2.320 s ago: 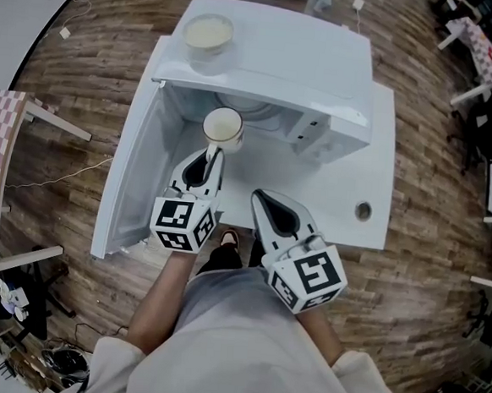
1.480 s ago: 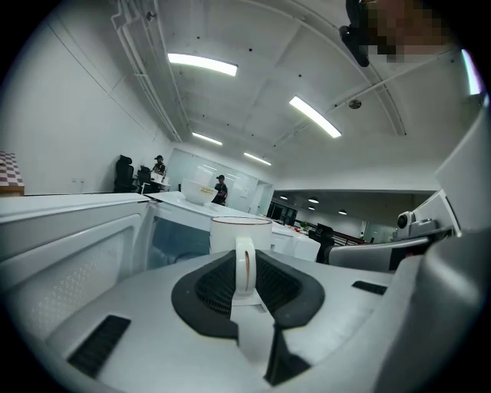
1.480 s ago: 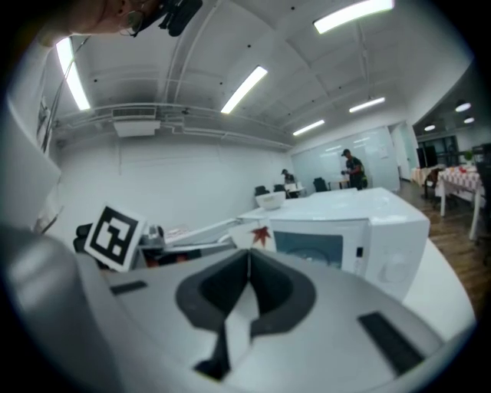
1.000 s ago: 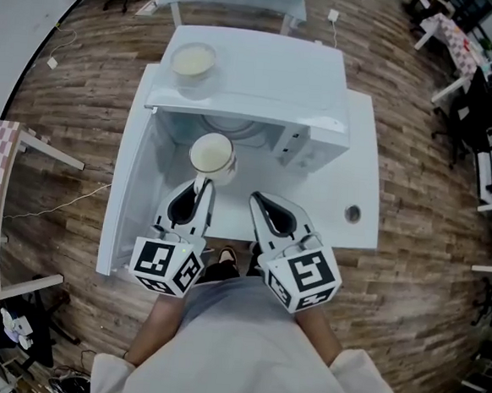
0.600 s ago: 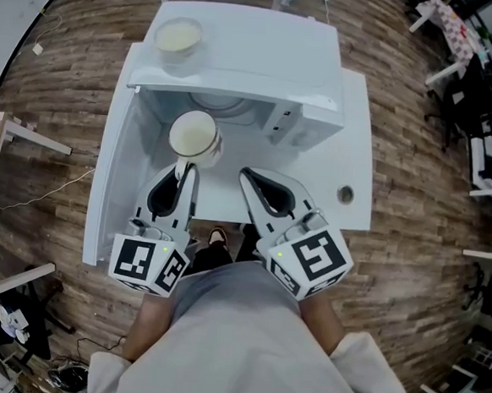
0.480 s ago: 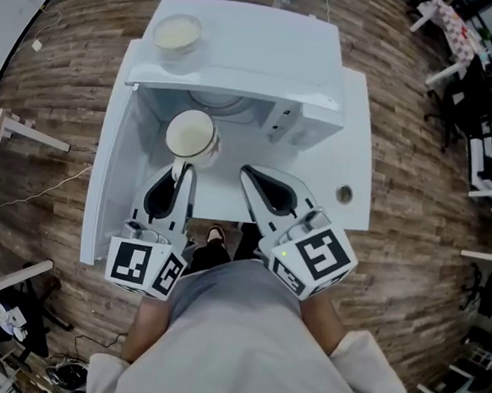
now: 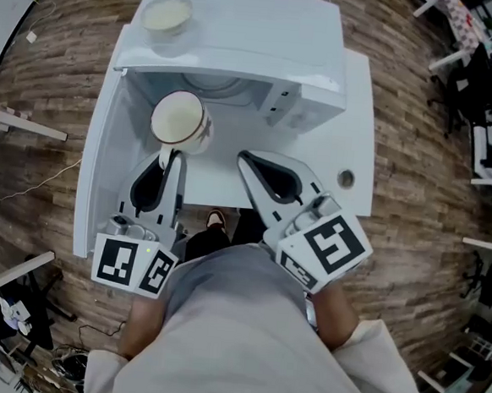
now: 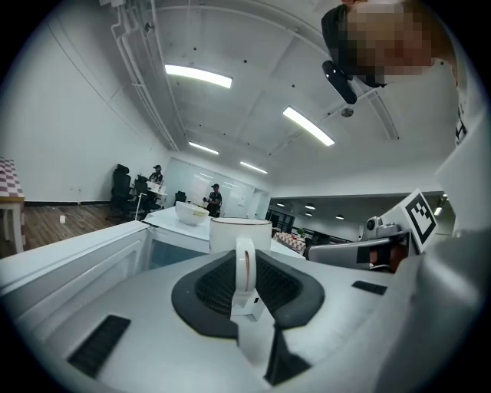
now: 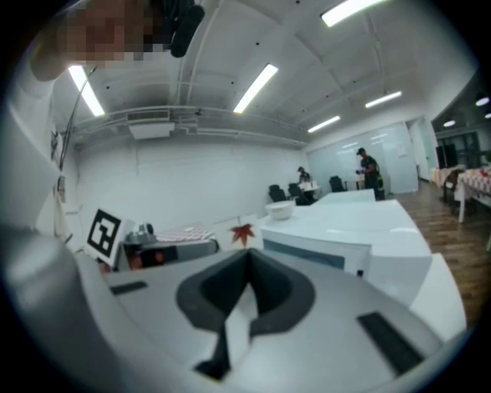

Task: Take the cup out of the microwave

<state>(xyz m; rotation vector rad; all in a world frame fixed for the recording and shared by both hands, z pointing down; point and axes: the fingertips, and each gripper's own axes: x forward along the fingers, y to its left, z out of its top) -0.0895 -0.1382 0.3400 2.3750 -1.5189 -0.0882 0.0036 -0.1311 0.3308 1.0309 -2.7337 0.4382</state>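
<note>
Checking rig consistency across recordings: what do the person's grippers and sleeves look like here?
The left gripper and right gripper are white tapering shells with black padded linings between the jaws. Each carries a white cube printed with black square markers. The person wears a grey top with pale sleeves.

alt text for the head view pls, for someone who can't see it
Seen from above, the left gripper grips a white cup by its handle at the open front of a white microwave. The right gripper is beside it, shut and empty, and a bowl sits on top of the microwave.
</note>
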